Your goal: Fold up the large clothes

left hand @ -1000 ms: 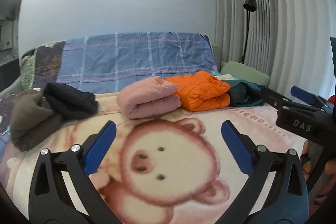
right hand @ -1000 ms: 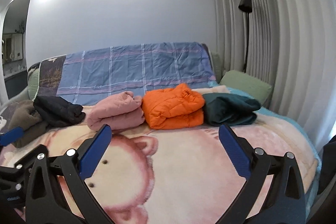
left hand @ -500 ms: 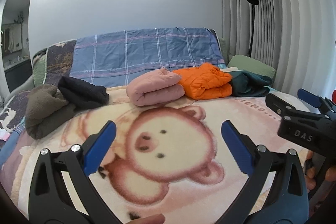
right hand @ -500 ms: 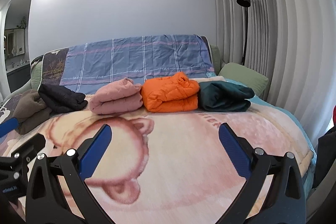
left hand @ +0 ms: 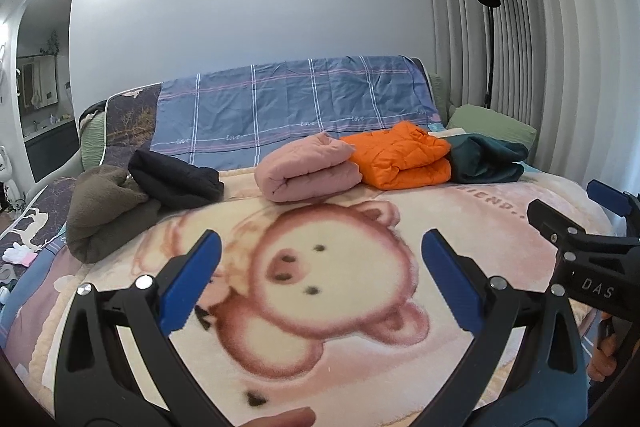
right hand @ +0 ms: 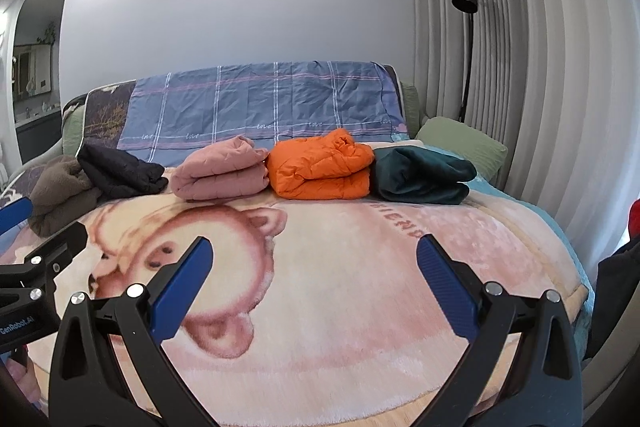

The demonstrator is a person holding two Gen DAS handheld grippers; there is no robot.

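Folded clothes lie in a row at the far side of the bed: a pink jacket [left hand: 310, 169] [right hand: 224, 171], an orange puffer jacket [left hand: 400, 155] [right hand: 322, 165] and a dark teal garment [left hand: 486, 159] [right hand: 420, 175]. Left of them sit a black garment [left hand: 172, 179] [right hand: 120, 171] and a brown fleece [left hand: 106, 207] [right hand: 60, 193]. My left gripper [left hand: 320, 263] hangs open over the bear-print blanket [left hand: 340, 291], holding nothing. My right gripper [right hand: 314, 259] is open and empty too, well short of the clothes.
A blue plaid cover [right hand: 260, 107] drapes the headboard. A green pillow [right hand: 460, 143] lies at the far right by grey curtains and a black floor lamp [right hand: 466, 27]. Small white and pink items [left hand: 18, 253] lie at the bed's left edge. A dark garment [right hand: 616, 283] hangs at the right.
Both grippers have drawn back from the folded clothes and risen, so more of the bear blanket shows in front. Their jaws stay open.
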